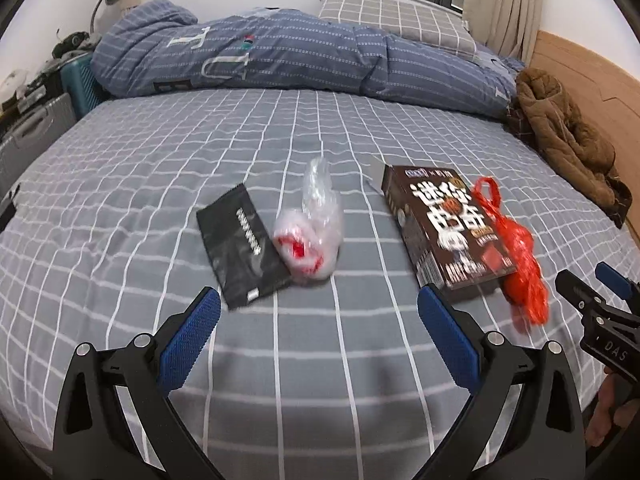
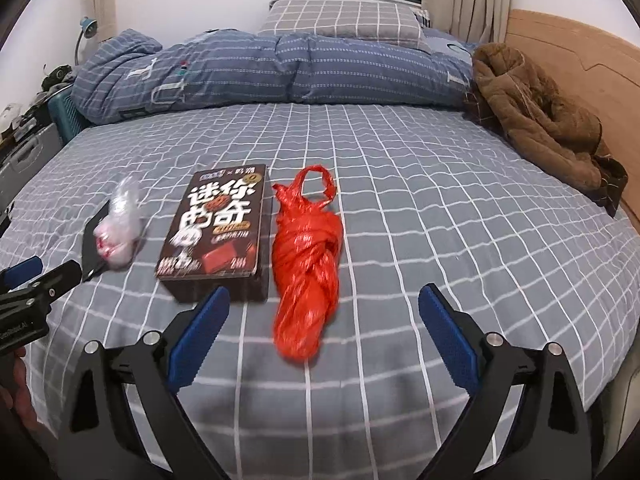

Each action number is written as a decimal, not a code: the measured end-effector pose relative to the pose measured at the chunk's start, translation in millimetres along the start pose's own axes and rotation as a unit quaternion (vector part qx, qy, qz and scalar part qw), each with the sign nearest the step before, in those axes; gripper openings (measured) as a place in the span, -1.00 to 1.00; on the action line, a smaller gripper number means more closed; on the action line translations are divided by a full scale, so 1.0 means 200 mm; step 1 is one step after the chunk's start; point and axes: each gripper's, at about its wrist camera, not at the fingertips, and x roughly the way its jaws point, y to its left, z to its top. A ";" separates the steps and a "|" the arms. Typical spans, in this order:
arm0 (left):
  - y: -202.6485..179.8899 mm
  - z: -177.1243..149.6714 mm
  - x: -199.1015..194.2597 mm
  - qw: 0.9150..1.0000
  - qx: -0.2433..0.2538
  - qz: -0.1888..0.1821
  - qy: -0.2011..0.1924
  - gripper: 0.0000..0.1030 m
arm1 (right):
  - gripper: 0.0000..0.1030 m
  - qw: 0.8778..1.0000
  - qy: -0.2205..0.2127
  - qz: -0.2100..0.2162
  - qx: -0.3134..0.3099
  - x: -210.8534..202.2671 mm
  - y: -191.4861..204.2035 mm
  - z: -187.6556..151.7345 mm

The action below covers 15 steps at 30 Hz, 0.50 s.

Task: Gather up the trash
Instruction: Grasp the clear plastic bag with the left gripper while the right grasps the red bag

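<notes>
Trash lies on the grey checked bed sheet (image 1: 160, 168). A black pouch (image 1: 240, 248) lies flat with a crumpled clear plastic bag (image 1: 316, 228) with red print against its right side. A brown snack box (image 1: 444, 224) lies to the right, with a knotted red plastic bag (image 1: 516, 252) beside it. My left gripper (image 1: 319, 308) is open and empty, just short of the pouch and clear bag. My right gripper (image 2: 324, 308) is open and empty, with the red bag (image 2: 308, 264) between its fingers' line and the box (image 2: 220, 232) at its left.
A folded blue quilt (image 2: 280, 68) and a checked pillow (image 2: 340, 20) lie at the far side of the bed. A brown jacket (image 2: 540, 120) lies against the wooden headboard (image 2: 580, 52) on the right. Suitcases and clutter (image 1: 36, 128) stand at the left.
</notes>
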 end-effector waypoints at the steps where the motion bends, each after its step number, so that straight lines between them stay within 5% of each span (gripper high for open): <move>1: 0.00 0.01 0.02 1.000 0.002 0.001 0.001 0.88 | 0.78 1.000 0.001 -0.001 -0.001 0.03 0.00 0.02; 15: 0.05 0.21 0.39 1.000 0.006 0.014 0.022 0.75 | 0.66 0.999 0.037 0.003 0.000 0.36 -0.03 0.15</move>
